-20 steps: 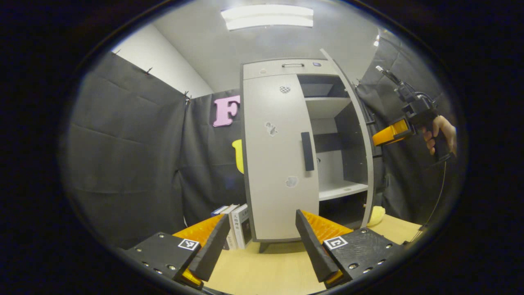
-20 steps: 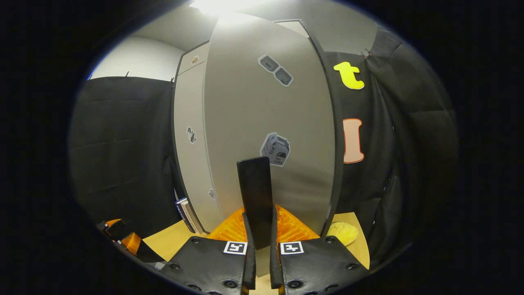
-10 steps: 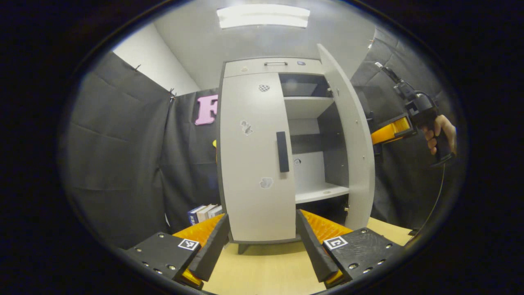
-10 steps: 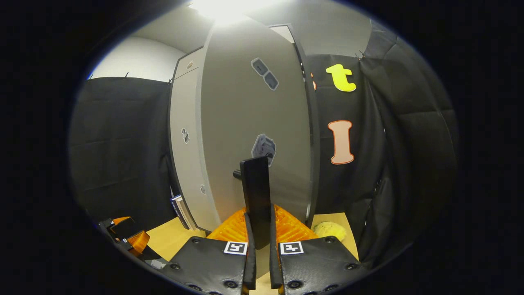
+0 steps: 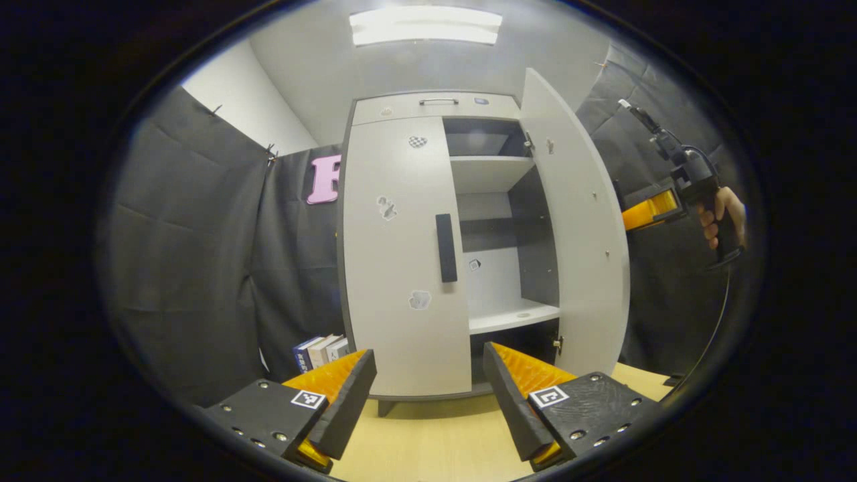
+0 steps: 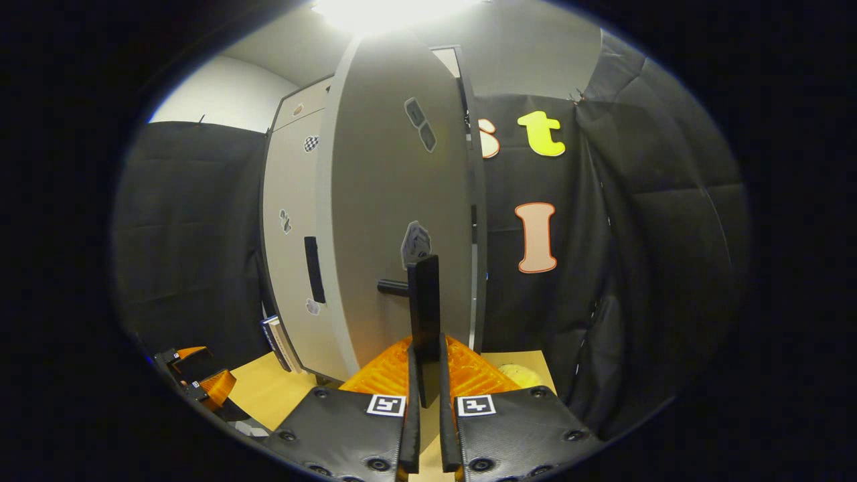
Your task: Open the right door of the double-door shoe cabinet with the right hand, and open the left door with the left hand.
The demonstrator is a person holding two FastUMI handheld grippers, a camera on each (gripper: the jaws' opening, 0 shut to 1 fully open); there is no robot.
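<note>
Cabinet (image 5: 402,268) was set at the table's (image 5: 428,442) far edge, its stiff, light right door (image 6: 395,221) swung wide by the right gripper (image 6: 426,402) pinching its black handle (image 6: 425,314), while the left door's (image 5: 395,254) rigid handle (image 5: 446,248) was judged the hold for the spread left gripper (image 5: 428,395).

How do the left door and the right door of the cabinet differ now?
The left door is closed, while the right door is swung wide open. The right gripper is shut on the right door's handle; the left door's handle is untouched, with the left gripper open before it. Both are grey with dark handles.
</note>
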